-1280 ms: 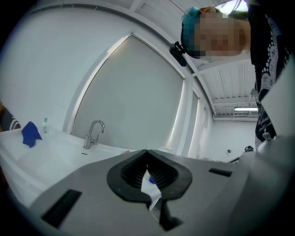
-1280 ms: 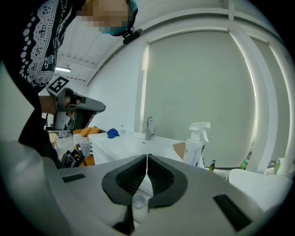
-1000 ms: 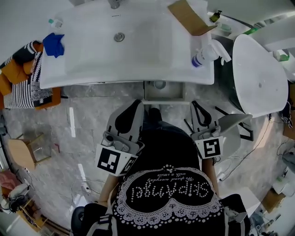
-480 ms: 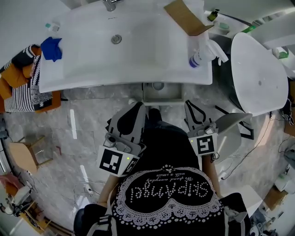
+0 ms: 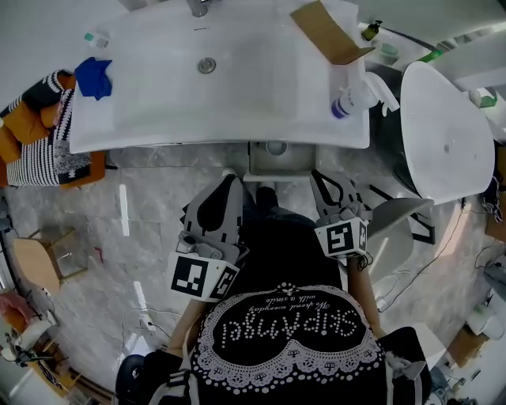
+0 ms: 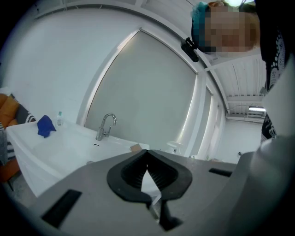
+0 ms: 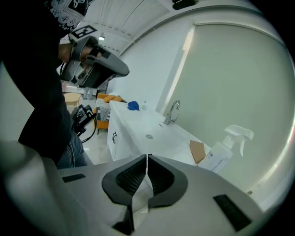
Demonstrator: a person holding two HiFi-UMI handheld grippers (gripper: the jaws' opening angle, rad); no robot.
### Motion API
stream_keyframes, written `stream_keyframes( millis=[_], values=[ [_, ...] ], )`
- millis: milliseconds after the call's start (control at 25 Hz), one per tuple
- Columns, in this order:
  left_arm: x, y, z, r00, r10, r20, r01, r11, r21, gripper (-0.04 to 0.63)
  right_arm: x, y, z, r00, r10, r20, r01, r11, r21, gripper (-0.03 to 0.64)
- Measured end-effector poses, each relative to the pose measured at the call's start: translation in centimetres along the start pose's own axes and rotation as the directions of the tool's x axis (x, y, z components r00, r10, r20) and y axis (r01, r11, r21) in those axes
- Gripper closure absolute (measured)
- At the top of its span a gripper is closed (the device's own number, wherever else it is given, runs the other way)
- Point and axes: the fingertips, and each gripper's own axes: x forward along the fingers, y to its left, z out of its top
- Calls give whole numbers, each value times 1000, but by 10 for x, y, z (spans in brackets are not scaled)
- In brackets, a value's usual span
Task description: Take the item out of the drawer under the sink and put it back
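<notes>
In the head view the white sink (image 5: 95, 134) fills the top. Under its front edge shows a small grey open box (image 5: 304, 162) with a round thing in it; whether it is the drawer I cannot tell. My left gripper (image 5: 232, 180) and right gripper (image 5: 319, 176) point at the sink front, either side of that box and just short of it. In the left gripper view the left gripper (image 6: 147, 153) has its jaws closed together with nothing between them. The right gripper (image 7: 147, 157) is shut and empty too, above the white cabinet front with a black handle (image 7: 114, 137).
On the sink lie a blue cloth (image 5: 93, 77), a cardboard piece (image 5: 328, 30) and a spray bottle (image 5: 356, 93); the faucet (image 5: 198, 6) is at the back. A white toilet (image 5: 447, 130) stands right. A striped bag (image 5: 39, 158) and wooden stool (image 5: 35, 265) are left.
The right gripper has moved left and toward the sink front and has rolled, so its marker cube sits nearer my body's middle. The left gripper has hardly moved.
</notes>
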Motion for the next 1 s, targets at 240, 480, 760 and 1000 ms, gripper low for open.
stream_keyframes(
  millis=[240, 480, 760, 1000],
  values=[
    [-11, 9, 10, 997, 61, 40, -60, 998, -22, 591, 22, 13, -7, 997, 56, -50, -62, 991, -117, 595],
    [-19, 16, 12, 993, 105, 61, -103, 994, -36, 591, 43, 22, -24, 991, 98, -89, -112, 978, -175, 595],
    [-23, 18, 13, 987, 141, 76, -138, 990, -38, 591, 68, 34, -58, 977, 148, -153, -182, 954, -237, 595],
    [-23, 18, 13, 982, 173, 81, -171, 985, -39, 591, 85, 40, -80, 959, 211, -189, -252, 939, -232, 594]
  ],
)
